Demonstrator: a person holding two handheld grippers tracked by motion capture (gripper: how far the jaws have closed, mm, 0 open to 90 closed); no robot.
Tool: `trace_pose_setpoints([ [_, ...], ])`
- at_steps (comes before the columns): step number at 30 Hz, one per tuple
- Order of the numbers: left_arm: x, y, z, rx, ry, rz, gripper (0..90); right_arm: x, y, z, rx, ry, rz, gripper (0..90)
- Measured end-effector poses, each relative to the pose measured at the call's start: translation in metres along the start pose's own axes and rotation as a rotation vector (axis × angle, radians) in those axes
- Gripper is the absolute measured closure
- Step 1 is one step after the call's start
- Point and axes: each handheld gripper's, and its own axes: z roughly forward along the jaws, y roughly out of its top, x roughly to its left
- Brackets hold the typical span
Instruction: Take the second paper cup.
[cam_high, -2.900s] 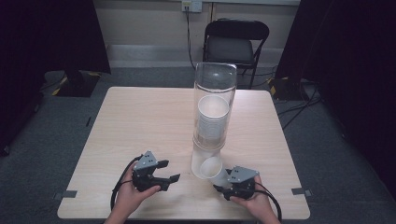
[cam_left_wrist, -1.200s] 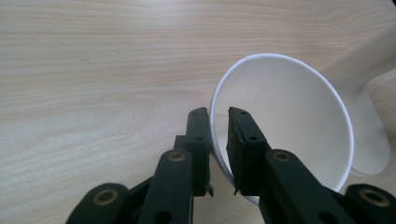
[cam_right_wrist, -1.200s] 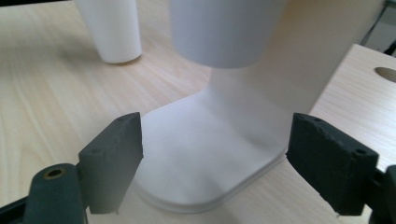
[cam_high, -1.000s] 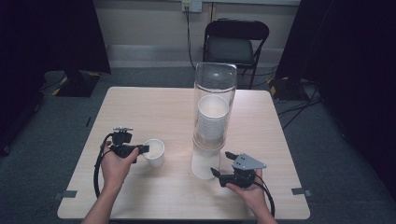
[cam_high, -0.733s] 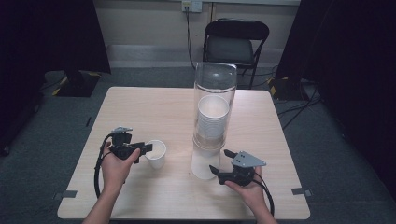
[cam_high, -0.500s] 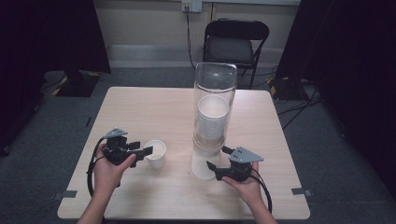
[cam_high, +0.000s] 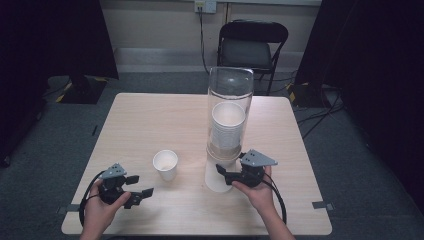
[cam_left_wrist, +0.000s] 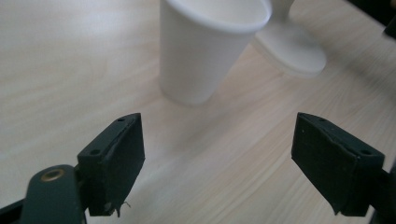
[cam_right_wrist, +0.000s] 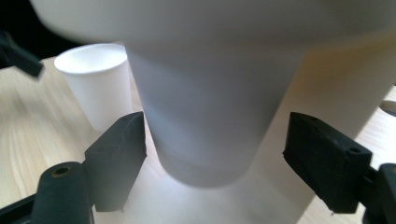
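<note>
A tall clear tube dispenser (cam_high: 230, 95) holds a stack of white paper cups (cam_high: 228, 125) at the table's middle. The lowest cup (cam_high: 216, 179) pokes out beneath it. My right gripper (cam_high: 223, 175) is open, its jaws on either side of that lowest cup (cam_right_wrist: 210, 116) without touching it. A loose white cup (cam_high: 165, 164) stands upright to the dispenser's left. My left gripper (cam_high: 139, 186) is open near the front left edge, a short way back from that cup (cam_left_wrist: 210, 46). Nothing lies between its jaws.
The wooden table (cam_high: 150, 120) has bare room at the left and back. The dispenser's white base (cam_left_wrist: 292, 46) sits just past the loose cup. A black chair (cam_high: 252, 45) stands behind the table, with cables on the floor to the right.
My left gripper has let go of the loose cup and drawn back toward the near edge; the cup stays standing. My right gripper has moved in around the dispenser's lowest cup.
</note>
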Motion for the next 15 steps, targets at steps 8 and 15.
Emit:
trace_pose_setpoints([
  [8, 0.009, -0.017, 0.017, 0.006, 0.061, 0.063, 17.3, -0.001, 0.005, 0.007, -0.011, 0.001, -0.008, 21.0],
  [15, 0.008, -0.021, 0.026, 0.012, 0.064, 0.094, 16.0, 0.000, 0.010, 0.013, -0.040, 0.016, 0.009, 24.7],
])
